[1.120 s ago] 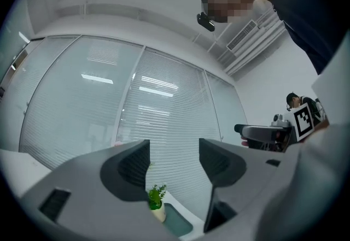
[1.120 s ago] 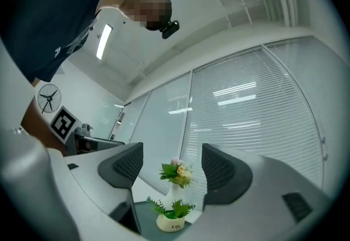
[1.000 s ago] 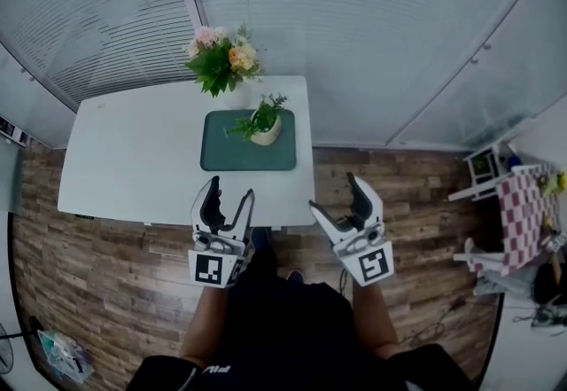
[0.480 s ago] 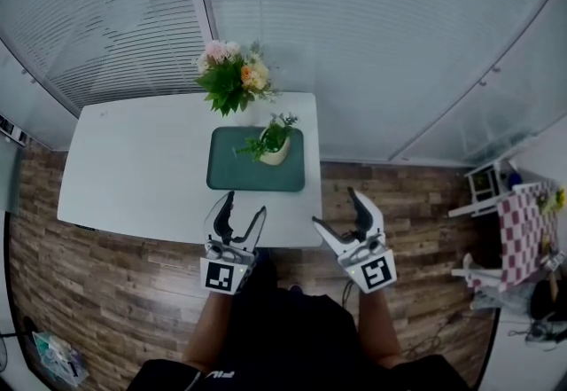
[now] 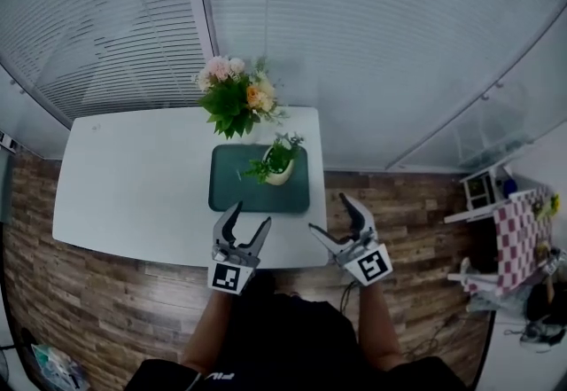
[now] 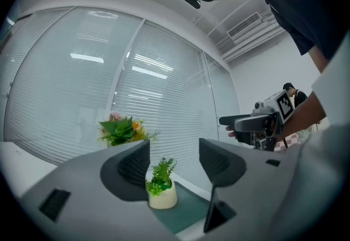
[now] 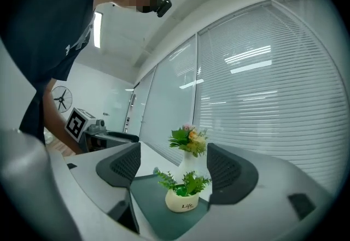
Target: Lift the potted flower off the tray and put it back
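Observation:
A small cream pot with a green plant [image 5: 278, 163] [image 6: 162, 190] [image 7: 185, 197] stands upright on a dark green tray [image 5: 239, 194] [image 7: 147, 201], toward the tray's right side. The tray lies on a white table [image 5: 133, 185]. My left gripper [image 5: 241, 232] [image 6: 174, 160] hovers open over the table's near edge, short of the tray, nothing between its jaws. My right gripper [image 5: 338, 218] [image 7: 170, 164] is open too, just off the table's near right corner, jaws empty. Both point level toward the pot.
A vase of pink and orange flowers [image 5: 235, 97] [image 7: 189, 141] stands behind the tray near the blinds. Wooden floor [image 5: 425, 212] lies to the right, where a small checked table [image 5: 518, 221] stands. The table's left half is bare.
Both grippers have moved forward and lower toward the table's near edge; the left one now reaches over it. Pot and tray have not moved.

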Demonstrator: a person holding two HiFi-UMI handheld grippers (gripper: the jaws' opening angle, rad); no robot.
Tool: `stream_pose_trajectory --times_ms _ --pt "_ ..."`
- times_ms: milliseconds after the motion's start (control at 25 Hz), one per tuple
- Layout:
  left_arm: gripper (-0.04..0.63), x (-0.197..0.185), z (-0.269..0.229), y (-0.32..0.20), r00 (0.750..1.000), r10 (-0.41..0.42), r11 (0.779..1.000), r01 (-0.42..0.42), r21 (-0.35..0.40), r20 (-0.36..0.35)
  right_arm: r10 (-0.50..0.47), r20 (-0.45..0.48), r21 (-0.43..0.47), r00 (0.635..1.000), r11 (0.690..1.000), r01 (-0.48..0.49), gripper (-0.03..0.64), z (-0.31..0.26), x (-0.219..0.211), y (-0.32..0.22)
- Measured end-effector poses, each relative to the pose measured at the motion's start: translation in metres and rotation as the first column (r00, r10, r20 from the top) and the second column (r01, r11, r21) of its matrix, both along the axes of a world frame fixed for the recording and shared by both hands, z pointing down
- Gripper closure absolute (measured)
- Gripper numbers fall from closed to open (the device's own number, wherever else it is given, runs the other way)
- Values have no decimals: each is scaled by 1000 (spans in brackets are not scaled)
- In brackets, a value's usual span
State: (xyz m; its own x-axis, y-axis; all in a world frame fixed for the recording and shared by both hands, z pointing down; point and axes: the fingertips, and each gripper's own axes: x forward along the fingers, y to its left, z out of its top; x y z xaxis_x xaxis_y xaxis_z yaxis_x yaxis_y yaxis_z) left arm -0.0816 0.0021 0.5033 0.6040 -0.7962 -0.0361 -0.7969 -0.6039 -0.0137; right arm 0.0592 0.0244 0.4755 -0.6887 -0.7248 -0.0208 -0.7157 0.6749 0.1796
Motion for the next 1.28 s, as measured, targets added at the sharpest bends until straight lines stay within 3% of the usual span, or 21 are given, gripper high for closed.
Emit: stream_pose_trajectory --times_ms 360,600,840,1280 --pt "334 -11 35 -27 998 64 994 -63 -94 12 -33 -47 -129 998 991 27 270 51 -6 -43" --pt "334 -5 58 -34 995 95 985 -91 -147 21 -93 -145 -224 985 973 59 270 86 -6 -59" --pt "333 4 83 -46 996 80 977 -71 -200 38 -141 -132 -281 981 955 100 270 108 1 -86" --pt "325 29 156 -58 992 42 931 4 -366 116 -344 -164 -441 924 864 243 267 166 -2 -118"
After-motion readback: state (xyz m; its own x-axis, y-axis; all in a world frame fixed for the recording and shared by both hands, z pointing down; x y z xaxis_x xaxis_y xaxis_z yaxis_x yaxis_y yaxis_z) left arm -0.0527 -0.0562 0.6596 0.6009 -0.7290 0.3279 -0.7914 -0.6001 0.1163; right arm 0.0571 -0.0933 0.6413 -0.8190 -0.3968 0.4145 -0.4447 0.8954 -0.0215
